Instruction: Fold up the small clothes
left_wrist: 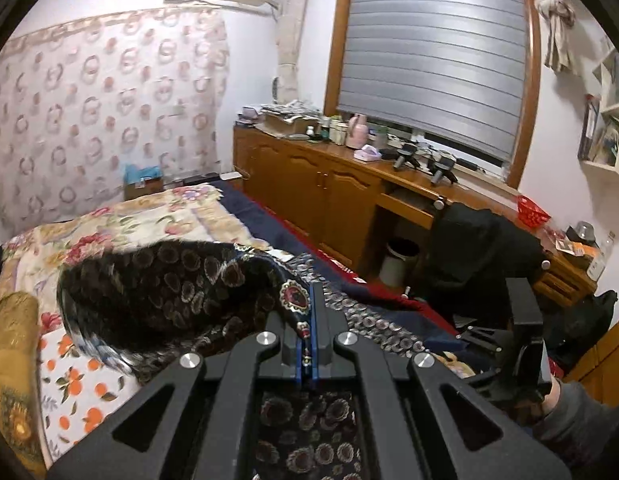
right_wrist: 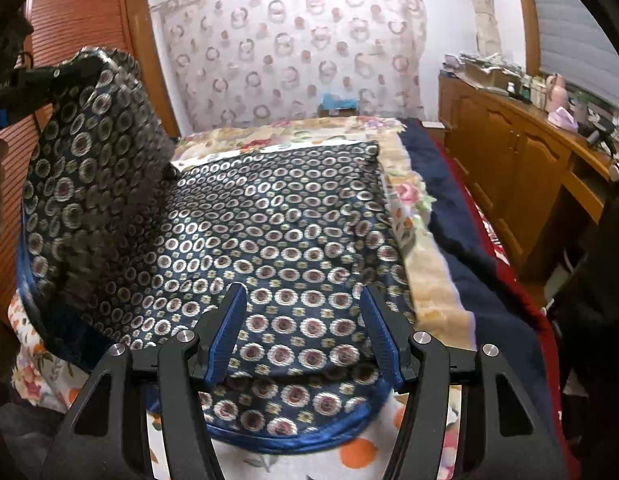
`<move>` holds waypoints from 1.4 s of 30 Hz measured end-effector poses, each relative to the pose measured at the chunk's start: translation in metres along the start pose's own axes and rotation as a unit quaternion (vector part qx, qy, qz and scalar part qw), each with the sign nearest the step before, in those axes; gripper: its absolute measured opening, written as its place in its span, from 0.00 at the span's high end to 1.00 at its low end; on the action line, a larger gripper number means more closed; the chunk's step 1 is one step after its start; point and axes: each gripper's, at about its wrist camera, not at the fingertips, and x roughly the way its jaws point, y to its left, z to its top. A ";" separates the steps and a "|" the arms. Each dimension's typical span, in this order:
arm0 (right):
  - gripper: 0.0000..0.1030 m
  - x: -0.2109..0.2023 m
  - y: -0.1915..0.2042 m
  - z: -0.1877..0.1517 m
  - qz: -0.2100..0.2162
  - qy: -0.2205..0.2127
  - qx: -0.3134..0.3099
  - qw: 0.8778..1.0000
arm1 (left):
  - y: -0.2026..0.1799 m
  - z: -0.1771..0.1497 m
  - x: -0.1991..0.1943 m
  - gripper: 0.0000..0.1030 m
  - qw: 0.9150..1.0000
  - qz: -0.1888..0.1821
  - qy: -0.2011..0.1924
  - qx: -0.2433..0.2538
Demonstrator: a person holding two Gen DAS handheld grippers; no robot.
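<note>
A dark navy cloth (right_wrist: 277, 216) printed with pale rings lies spread on the bed. Its near hem has a blue border. My left gripper (left_wrist: 312, 292) is shut on one edge of this cloth (left_wrist: 169, 292) and holds it up, so that part hangs in a blurred fold. In the right wrist view the raised part (right_wrist: 89, 152) stands at the left, curling over the flat part. My right gripper (right_wrist: 303, 300) hovers just above the near part of the cloth. It is open, its blue pads (right_wrist: 229, 328) wide apart with nothing pressed between them.
The bed carries a floral blanket (right_wrist: 409, 200) over a navy and red cover (right_wrist: 461, 240). Wooden cabinets (left_wrist: 329, 196) with a cluttered top line the right wall, with a bin (left_wrist: 397, 260) and a black chair (left_wrist: 481, 248) beside them. A wooden wardrobe (right_wrist: 81, 12) stands left.
</note>
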 end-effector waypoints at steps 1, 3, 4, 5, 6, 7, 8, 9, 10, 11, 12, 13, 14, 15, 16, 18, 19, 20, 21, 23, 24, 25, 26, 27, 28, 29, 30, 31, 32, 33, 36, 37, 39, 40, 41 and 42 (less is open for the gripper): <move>0.41 -0.002 -0.002 -0.001 -0.001 0.000 0.002 1.000 | -0.005 0.004 0.006 1.00 1.000 -0.002 0.003 0.002; 0.41 -0.005 -0.007 -0.002 -0.001 -0.001 0.007 1.000 | -0.009 0.004 0.017 1.00 1.000 -0.009 0.018 0.008; 0.41 -0.005 -0.009 -0.002 -0.001 0.000 0.008 1.000 | -0.009 0.003 0.024 0.98 0.999 -0.013 0.032 0.010; 0.41 -0.006 -0.010 -0.003 -0.002 0.000 0.009 1.000 | -0.006 0.001 0.030 0.92 0.999 -0.017 0.043 0.009; 0.41 -0.007 -0.011 -0.003 -0.003 0.000 0.009 1.000 | -0.005 -0.002 0.034 0.87 0.998 -0.022 0.052 0.008; 0.41 -0.007 -0.012 -0.002 -0.004 0.000 0.009 1.000 | -0.004 -0.005 0.037 0.70 0.998 -0.020 0.059 0.011; 0.41 -0.008 -0.013 -0.002 -0.005 0.001 0.009 1.000 | -0.004 -0.009 0.038 0.63 0.998 -0.012 0.063 0.015; 0.41 -0.007 -0.014 -0.002 -0.005 0.001 0.009 1.000 | -0.004 -0.013 0.040 0.63 0.998 -0.001 0.066 0.021; 0.41 -0.007 -0.014 -0.001 -0.006 0.001 0.009 1.000 | -0.005 -0.016 0.040 0.62 0.997 0.002 0.068 0.024; 0.41 -0.006 -0.014 -0.001 -0.007 0.001 0.009 1.000 | -0.004 -0.018 0.040 0.60 0.997 0.005 0.071 0.026; 0.41 -0.005 -0.013 0.001 -0.007 0.001 0.008 1.000 | -0.002 -0.020 0.039 0.60 0.997 0.008 0.072 0.026; 0.41 -0.005 -0.012 0.003 -0.007 0.000 0.006 1.000 | 0.001 -0.022 0.038 0.59 0.997 0.012 0.073 0.024; 0.41 -0.005 -0.011 0.005 -0.007 0.000 0.003 1.000 | 0.006 -0.025 0.037 0.58 0.997 0.016 0.075 0.021; 0.41 -0.004 -0.010 0.009 -0.007 0.000 0.000 1.000 | 0.011 -0.027 0.037 0.58 0.997 0.018 0.078 0.019; 0.41 -0.002 -0.008 0.013 -0.007 0.000 -0.003 1.000 | 0.015 -0.031 0.037 0.58 0.996 0.022 0.082 0.018; 0.41 0.000 -0.004 0.019 -0.007 -0.001 -0.011 1.000 | 0.028 -0.041 0.035 0.58 0.995 0.036 0.086 0.016; 0.41 0.002 -0.001 0.023 -0.007 -0.002 -0.015 1.000 | 0.036 -0.047 0.034 0.58 0.995 0.043 0.089 0.014; 0.41 0.003 0.002 0.029 -0.007 -0.003 -0.020 1.000 | 0.041 -0.051 0.033 0.58 0.995 0.048 0.091 0.012; 0.41 0.005 0.003 0.033 -0.006 -0.004 -0.023 1.000 | 0.048 -0.056 0.032 0.58 0.994 0.053 0.093 0.008; 0.41 0.008 0.008 0.044 -0.003 -0.009 -0.030 1.000 | 0.062 -0.068 0.029 0.58 0.993 0.065 0.097 -0.002; 0.41 0.010 0.011 0.049 -0.001 -0.010 -0.033 0.999 | 0.071 -0.073 0.028 0.58 0.992 0.070 0.100 -0.007; 0.41 0.012 0.014 0.055 0.001 -0.011 -0.036 0.999 | 0.078 -0.078 0.026 0.58 0.992 0.075 0.102 -0.013; 0.41 0.014 0.017 0.060 0.004 -0.012 -0.040 0.999 | 0.085 -0.083 0.025 0.58 0.991 0.077 0.104 -0.020; 0.41 0.016 0.023 0.067 0.008 -0.012 -0.046 0.999 | 0.091 -0.088 0.024 0.58 0.991 0.080 0.107 -0.027; 0.41 0.019 0.029 0.072 0.012 -0.012 -0.052 0.999 | 0.098 -0.092 0.022 0.58 0.990 0.083 0.109 -0.032; 0.41 0.022 0.035 0.078 0.015 -0.012 -0.058 0.998 | 0.104 -0.096 0.019 0.58 0.990 0.088 0.109 -0.036; 0.41 0.026 0.042 0.083 0.021 -0.011 -0.065 0.998 | 0.111 -0.101 0.016 0.58 0.989 0.093 0.110 -0.039; 0.41 0.030 0.051 0.088 0.028 -0.010 -0.071 0.997 | 0.115 -0.103 0.015 0.58 0.988 0.096 0.111 -0.041; 0.41 0.034 0.060 0.093 0.036 -0.009 -0.079 0.996 | 0.119 -0.106 0.012 0.58 0.988 0.100 0.111 -0.044; 0.41 0.037 0.067 0.097 0.042 -0.006 -0.083 0.996 | 0.124 -0.109 0.008 0.58 0.988 0.102 0.110 -0.047; 0.41 0.050 0.098 0.107 0.067 0.001 -0.109 0.992 | 0.136 -0.118 -0.003 0.58 0.987 0.107 0.105 -0.055; 0.41 0.055 0.109 0.110 0.075 0.005 -0.119 0.990 | 0.140 -0.120 -0.007 0.58 0.987 0.108 0.104 -0.057; 0.41 0.066 0.129 0.114 0.089 0.015 -0.134 0.987 | 0.147 -0.124 -0.015 0.58 0.987 0.112 0.102 -0.061; 0.41 0.073 0.140 0.114 0.097 0.022 -0.142 0.985 | 0.150 -0.125 -0.018 0.58 0.987 0.113 0.101 -0.062; 0.41 0.079 0.148 0.114 0.103 0.029 -0.147 0.983 | 0.153 -0.127 -0.023 0.58 0.986 0.115 0.100 -0.063; 0.41 0.087 0.157 0.114 0.110 0.040 -0.153 0.981 | 0.155 -0.129 -0.025 0.58 0.986 0.116 0.099 -0.064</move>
